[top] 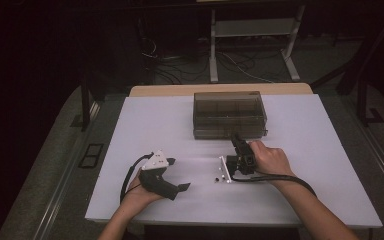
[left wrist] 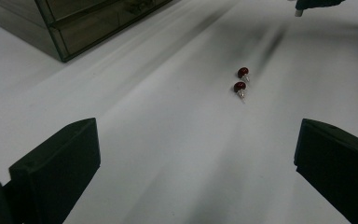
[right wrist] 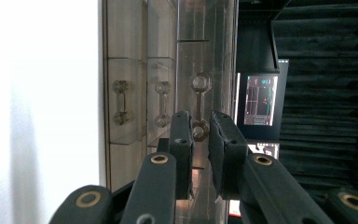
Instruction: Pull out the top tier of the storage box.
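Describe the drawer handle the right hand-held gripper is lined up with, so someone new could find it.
Start at the smoky see-through drawer box at the back of the white table. Its front carries clear dumbbell-shaped handles, three in the right gripper view. The one meant, the clear handle, sits just beyond the nearly closed jaws of the right hand-held gripper, unlike its neighbours.

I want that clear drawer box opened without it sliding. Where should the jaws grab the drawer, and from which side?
Grip the drawer's handle, a clear bar with a knob at each end, across its thin middle. Come straight at the box from its front, the person's side. The right gripper is lined up so, jaws nearly shut around the handle; whether they pinch it I can't tell.
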The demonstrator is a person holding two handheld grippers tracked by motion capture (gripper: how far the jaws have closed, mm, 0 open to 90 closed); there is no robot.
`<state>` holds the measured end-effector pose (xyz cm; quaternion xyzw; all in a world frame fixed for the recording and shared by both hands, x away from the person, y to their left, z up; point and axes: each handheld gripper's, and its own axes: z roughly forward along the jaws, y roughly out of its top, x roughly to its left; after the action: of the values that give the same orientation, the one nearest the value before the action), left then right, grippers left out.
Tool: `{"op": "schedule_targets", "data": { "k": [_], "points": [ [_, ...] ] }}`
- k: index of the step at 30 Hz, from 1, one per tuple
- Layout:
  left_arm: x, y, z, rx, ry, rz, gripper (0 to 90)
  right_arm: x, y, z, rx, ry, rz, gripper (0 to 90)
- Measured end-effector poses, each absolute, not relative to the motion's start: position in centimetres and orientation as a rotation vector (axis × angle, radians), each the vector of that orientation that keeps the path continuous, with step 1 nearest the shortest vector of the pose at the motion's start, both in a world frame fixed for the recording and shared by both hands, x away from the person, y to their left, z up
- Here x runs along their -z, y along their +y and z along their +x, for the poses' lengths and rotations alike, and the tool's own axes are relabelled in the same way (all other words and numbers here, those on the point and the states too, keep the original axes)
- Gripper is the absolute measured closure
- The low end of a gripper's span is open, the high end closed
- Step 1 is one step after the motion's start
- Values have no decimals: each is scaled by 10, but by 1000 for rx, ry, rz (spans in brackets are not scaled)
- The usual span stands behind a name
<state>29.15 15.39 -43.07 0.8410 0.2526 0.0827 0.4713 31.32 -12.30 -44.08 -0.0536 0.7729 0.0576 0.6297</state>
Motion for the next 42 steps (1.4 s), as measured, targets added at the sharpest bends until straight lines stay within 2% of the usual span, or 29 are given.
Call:
{"op": "schedule_targets", "data": {
  "k": [6,19,33,42],
  "points": [
    [430,154,292,-206,609,2077,0,441,-123,310,-142,1765,-127,780],
    [430,154,291,-204,616,2064,0,435,-127,294,-171,1751,-161,565],
    [431,153,291,-207,621,2066,0,443,-145,281,-180,1717,-135,428],
    [432,153,292,-208,614,2071,0,449,-147,281,-183,1727,-130,378]
  ]
}}
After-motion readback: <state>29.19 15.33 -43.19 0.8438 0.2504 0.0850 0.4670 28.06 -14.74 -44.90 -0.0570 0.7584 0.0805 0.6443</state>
